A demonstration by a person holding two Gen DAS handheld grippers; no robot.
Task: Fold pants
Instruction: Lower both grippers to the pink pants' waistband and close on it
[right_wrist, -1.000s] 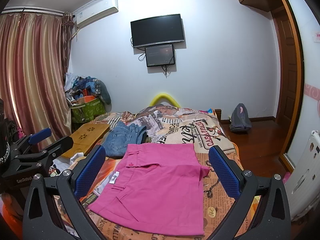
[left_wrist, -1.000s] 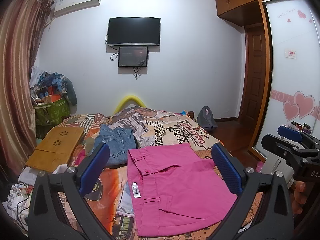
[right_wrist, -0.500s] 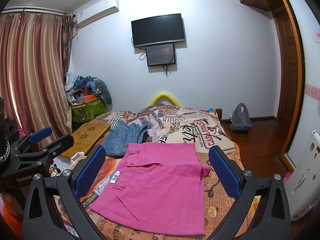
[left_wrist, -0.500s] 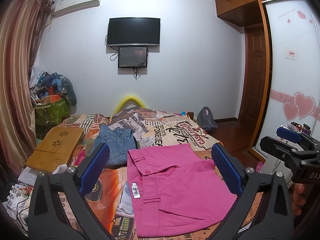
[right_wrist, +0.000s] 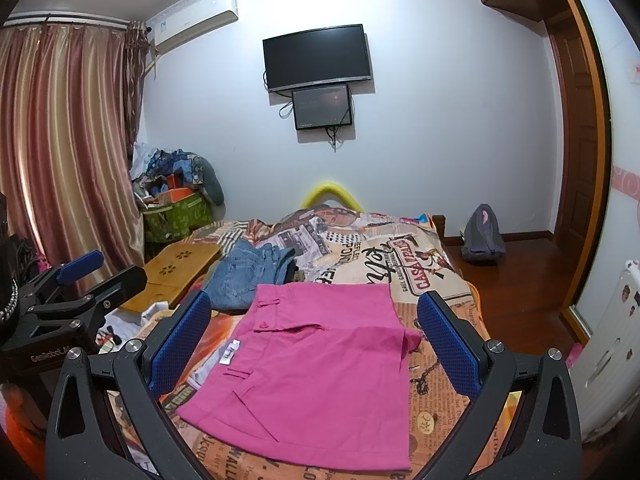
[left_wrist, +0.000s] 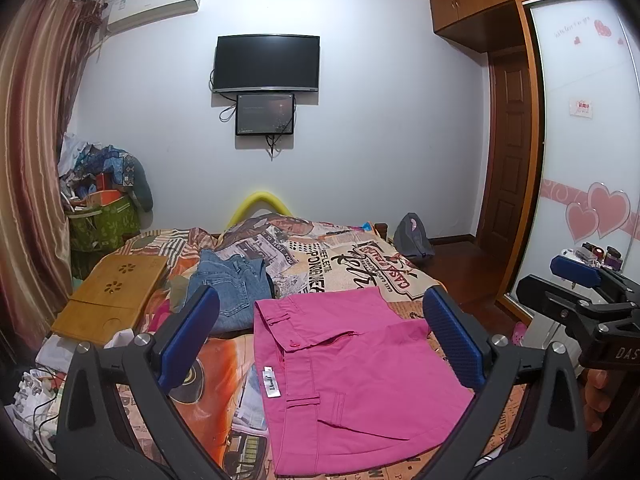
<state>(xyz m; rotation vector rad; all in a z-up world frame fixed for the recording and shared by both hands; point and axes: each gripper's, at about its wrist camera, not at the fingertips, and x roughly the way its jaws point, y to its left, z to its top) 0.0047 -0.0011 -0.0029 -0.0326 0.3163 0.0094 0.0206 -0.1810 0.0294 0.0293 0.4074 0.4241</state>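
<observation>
Right now I am holding my left gripper (left_wrist: 318,344) and right gripper (right_wrist: 314,342) spread wide and empty above the bed (right_wrist: 424,276), where the folded pink pants (right_wrist: 320,372) are lying flat beneath and between my fingers, untouched.

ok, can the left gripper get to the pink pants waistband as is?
Probably yes. The left gripper is open above the pink pants, nothing lies on the waistband, and the jeans sit beside it.
</observation>
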